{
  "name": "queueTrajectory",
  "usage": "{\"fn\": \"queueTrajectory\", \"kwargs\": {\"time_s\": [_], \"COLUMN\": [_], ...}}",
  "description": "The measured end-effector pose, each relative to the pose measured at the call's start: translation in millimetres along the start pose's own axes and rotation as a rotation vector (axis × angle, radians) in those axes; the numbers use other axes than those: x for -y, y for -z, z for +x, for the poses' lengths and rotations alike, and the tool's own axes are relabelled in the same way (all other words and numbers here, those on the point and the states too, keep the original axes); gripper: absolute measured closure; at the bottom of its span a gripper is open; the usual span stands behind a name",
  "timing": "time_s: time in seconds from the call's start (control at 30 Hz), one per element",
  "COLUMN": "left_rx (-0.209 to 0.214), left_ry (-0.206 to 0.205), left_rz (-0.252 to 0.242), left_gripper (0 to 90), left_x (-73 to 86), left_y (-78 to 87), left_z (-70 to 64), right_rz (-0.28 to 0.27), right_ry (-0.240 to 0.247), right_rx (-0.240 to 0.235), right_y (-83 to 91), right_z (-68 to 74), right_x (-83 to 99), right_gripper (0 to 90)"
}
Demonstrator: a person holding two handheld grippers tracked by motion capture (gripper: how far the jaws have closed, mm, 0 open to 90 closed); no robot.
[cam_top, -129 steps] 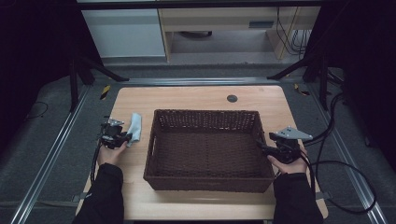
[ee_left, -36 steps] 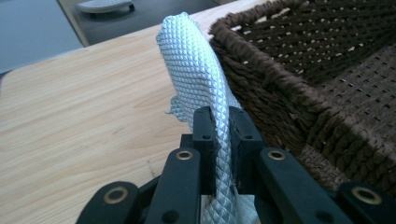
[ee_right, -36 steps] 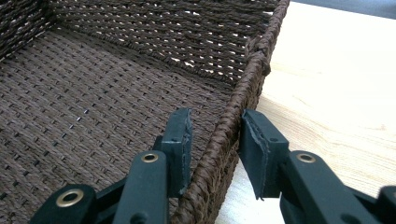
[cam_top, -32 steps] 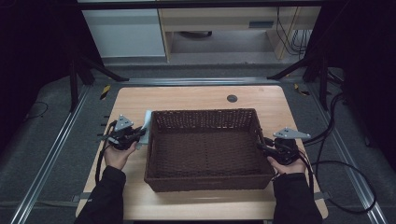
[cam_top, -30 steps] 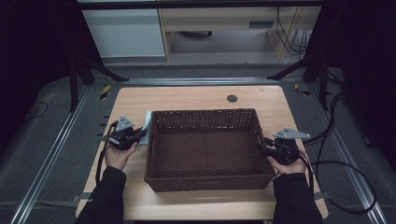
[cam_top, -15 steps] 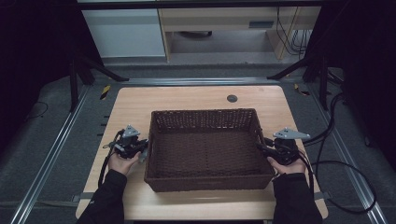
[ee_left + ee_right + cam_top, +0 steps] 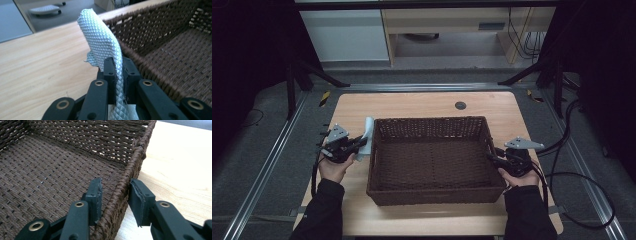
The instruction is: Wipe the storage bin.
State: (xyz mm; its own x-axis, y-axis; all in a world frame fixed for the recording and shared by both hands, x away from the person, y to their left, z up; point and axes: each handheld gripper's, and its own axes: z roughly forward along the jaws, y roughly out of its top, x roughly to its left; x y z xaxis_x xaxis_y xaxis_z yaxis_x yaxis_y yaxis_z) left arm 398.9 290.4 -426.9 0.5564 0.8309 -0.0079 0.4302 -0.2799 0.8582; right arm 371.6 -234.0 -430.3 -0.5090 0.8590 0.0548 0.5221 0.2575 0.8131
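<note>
While the left gripper [image 7: 117, 75] pinches a pale cloth [image 7: 103, 43] upright just beside the basket's [image 7: 432, 190] left rim, the right gripper [image 7: 115, 195] straddles the right rim with jaws spread, one inside and one outside, on the wooden table [image 7: 422, 102].
</note>
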Motion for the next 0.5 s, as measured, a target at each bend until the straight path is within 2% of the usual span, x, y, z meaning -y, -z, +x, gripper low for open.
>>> {"fn": "queueTrajectory", "kwargs": {"time_s": [0.1, 0.23, 0.4, 0.5], "left_rx": [0.004, 0.023, 0.04, 0.054], "left_ry": [-0.007, -0.036, -0.023, -0.032], "left_rz": [0.067, 0.142, 0.186, 0.212], "left_gripper": [82.7, 82.7, 82.7, 82.8], "left_x": [9.6, 22.2, 33.0, 38.2], "left_y": [-10.8, -22.2, -22.7, -20.6], "left_z": [-1.4, -9.4, -12.8, -14.9], "right_rz": [-0.001, 0.0, 0.001, 0.002], "right_ry": [0.0, 0.001, 0.0, 0.0], "right_rx": [0.0, -0.002, -0.001, 0.0], "right_y": [0.0, -0.1, 0.0, 0.0], "right_z": [0.0, -0.4, -0.1, 0.1], "right_x": [0.2, 0.2, 0.2, 0.2], "right_gripper": [63.0, 62.9, 63.0, 63.1]}}
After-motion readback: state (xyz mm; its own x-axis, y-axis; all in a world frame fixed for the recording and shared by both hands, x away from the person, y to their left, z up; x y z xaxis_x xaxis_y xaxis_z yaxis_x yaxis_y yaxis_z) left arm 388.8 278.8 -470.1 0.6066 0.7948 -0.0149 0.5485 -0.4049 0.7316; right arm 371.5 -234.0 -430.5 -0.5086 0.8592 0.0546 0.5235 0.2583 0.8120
